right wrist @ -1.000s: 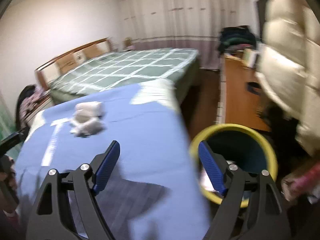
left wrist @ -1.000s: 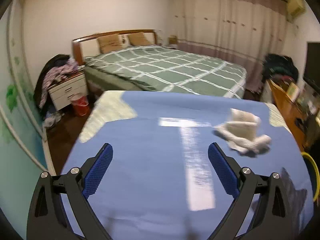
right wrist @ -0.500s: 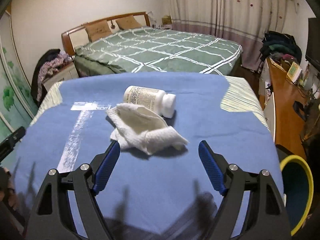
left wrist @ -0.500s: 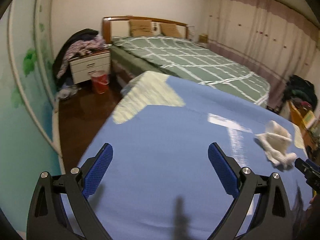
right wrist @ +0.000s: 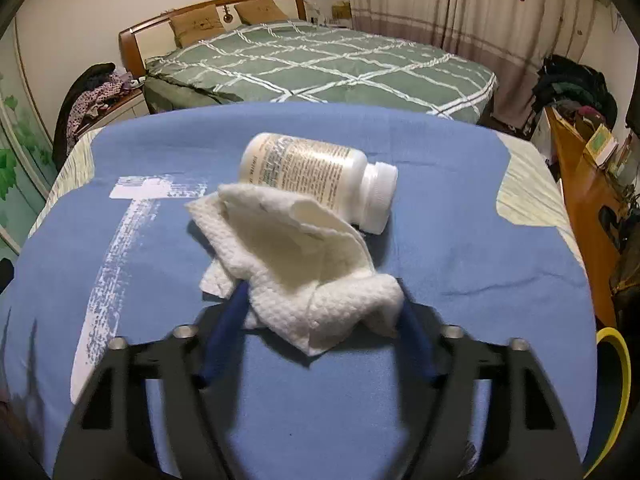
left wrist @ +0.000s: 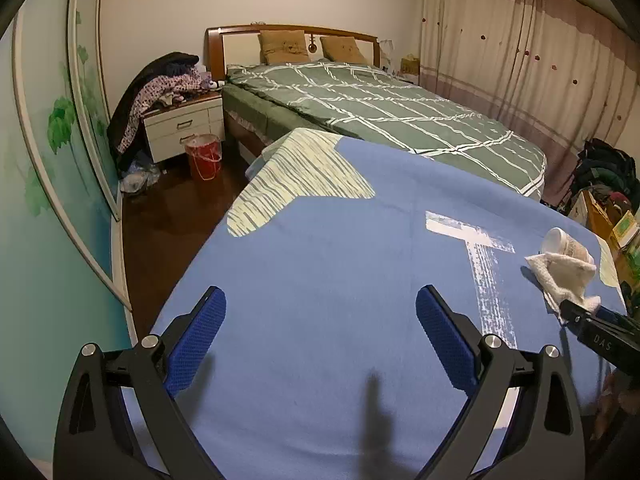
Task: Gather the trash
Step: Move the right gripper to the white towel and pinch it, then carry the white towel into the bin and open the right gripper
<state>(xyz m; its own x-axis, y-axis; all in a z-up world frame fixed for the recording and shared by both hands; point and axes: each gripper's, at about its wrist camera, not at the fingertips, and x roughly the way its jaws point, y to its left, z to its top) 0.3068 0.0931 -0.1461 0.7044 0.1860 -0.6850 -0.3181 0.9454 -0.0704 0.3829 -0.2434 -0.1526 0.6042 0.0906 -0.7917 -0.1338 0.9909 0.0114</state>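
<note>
A crumpled white paper towel (right wrist: pixel 304 264) lies on the blue cloth of the table (right wrist: pixel 460 240). A white plastic bottle (right wrist: pixel 316 174) lies on its side just behind it, touching it. My right gripper (right wrist: pixel 320 304) is open, its blue fingers on either side of the towel's near end. The towel (left wrist: pixel 564 276) and bottle (left wrist: pixel 566 246) also show in the left wrist view at the far right, with the right gripper's tip (left wrist: pixel 576 312) beside them. My left gripper (left wrist: pixel 320 320) is open and empty over bare blue cloth.
A yellow-rimmed bin (right wrist: pixel 616 380) stands off the table's right edge. A green checked bed (right wrist: pixel 320 60) lies behind the table. A wooden desk (right wrist: pixel 584 196) stands at the right. A nightstand (left wrist: pixel 184 124) and red bucket (left wrist: pixel 204 156) stand left. White tape (right wrist: pixel 120 232) marks the cloth.
My right gripper swung from the bin to the towel and moved forward until its fingers flank it. My left gripper turned left, so the towel slid to the right edge of its view.
</note>
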